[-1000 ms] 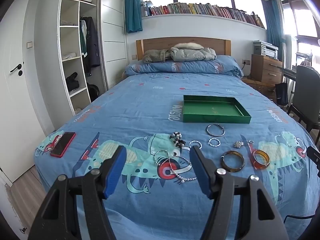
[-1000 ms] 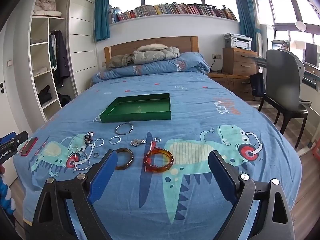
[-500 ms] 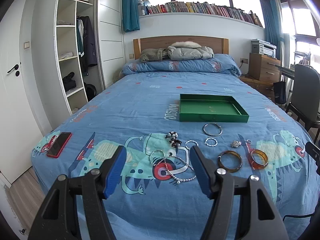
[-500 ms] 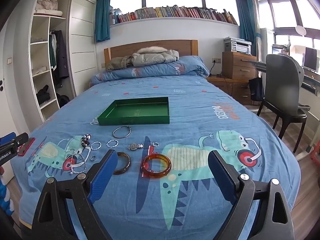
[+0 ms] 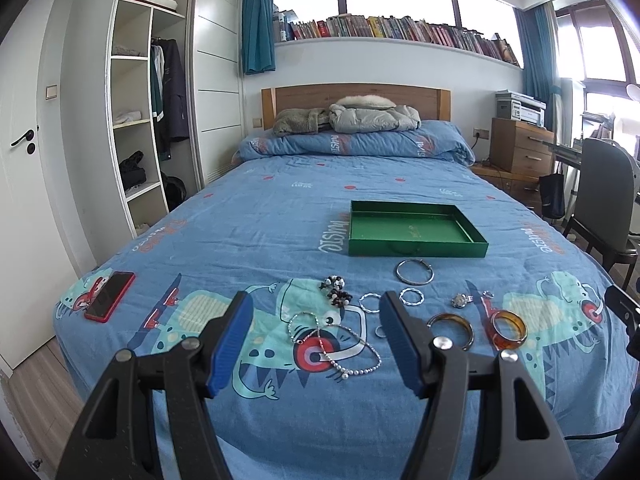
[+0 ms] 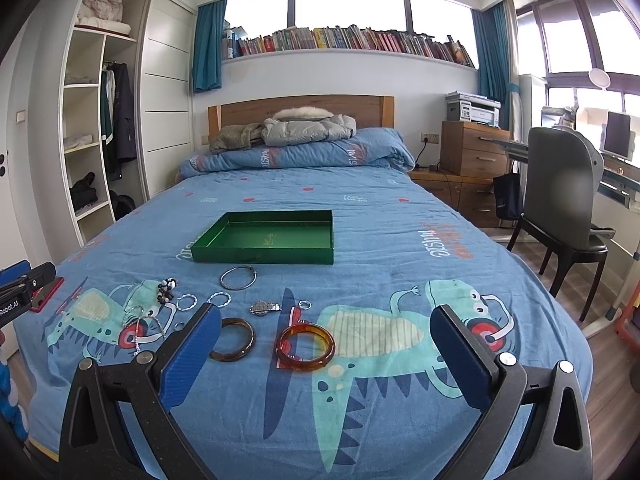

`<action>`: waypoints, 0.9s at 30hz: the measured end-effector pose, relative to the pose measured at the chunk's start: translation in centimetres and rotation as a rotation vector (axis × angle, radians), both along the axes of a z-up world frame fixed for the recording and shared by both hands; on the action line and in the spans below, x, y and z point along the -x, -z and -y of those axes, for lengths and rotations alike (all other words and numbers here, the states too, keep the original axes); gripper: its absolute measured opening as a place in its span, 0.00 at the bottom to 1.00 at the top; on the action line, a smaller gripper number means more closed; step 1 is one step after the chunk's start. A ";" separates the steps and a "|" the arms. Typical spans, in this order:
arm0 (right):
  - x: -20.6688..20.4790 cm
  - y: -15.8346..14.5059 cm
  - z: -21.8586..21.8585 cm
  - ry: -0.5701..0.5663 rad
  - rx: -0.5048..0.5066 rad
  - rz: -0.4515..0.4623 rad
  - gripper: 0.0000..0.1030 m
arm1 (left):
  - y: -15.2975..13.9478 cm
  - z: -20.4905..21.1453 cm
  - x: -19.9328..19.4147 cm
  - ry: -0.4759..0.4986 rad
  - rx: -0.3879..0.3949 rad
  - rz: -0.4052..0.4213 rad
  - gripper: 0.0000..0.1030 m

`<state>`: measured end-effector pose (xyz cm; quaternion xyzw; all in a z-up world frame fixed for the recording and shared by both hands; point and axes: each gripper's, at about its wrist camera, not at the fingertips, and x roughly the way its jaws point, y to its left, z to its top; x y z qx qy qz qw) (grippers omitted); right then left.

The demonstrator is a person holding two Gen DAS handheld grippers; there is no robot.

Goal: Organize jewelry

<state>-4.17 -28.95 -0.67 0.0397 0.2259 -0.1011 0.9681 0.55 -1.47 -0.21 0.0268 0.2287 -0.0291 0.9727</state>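
- Your left gripper point(image 5: 316, 332) and right gripper point(image 6: 326, 344): jaws spread wide on both, nothing held, both hanging over the foot of the bed point(image 6: 400, 216).
- Landmark is the green tray point(image 5: 416, 229): empty, sitting mid-bed.
- All jewelry lies loose on the cover, on your side of the tray: silver bangle point(image 5: 415, 271) just in front of it, two small twisted rings point(image 5: 411, 296) nearer you, bead cluster point(image 5: 335, 289) off the tray's left front corner.
- Amber bangle point(image 6: 306, 347) and dark bangle point(image 6: 233, 339) lie nearest you, well short of the tray; the right gripper looks lined up on the amber one.
- Probably start there: straddle one side of the rim, not the whole ring, and close gently, as the hard band may slip.
- Pearl necklace point(image 5: 340, 344) sits under the left gripper; pinch a bunched part, since it will likely trail.
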 end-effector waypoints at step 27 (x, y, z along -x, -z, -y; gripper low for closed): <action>-0.2 0.0 0.5 0.012 0.012 0.025 1.00 | -1.2 0.7 0.0 0.042 -0.014 0.003 0.62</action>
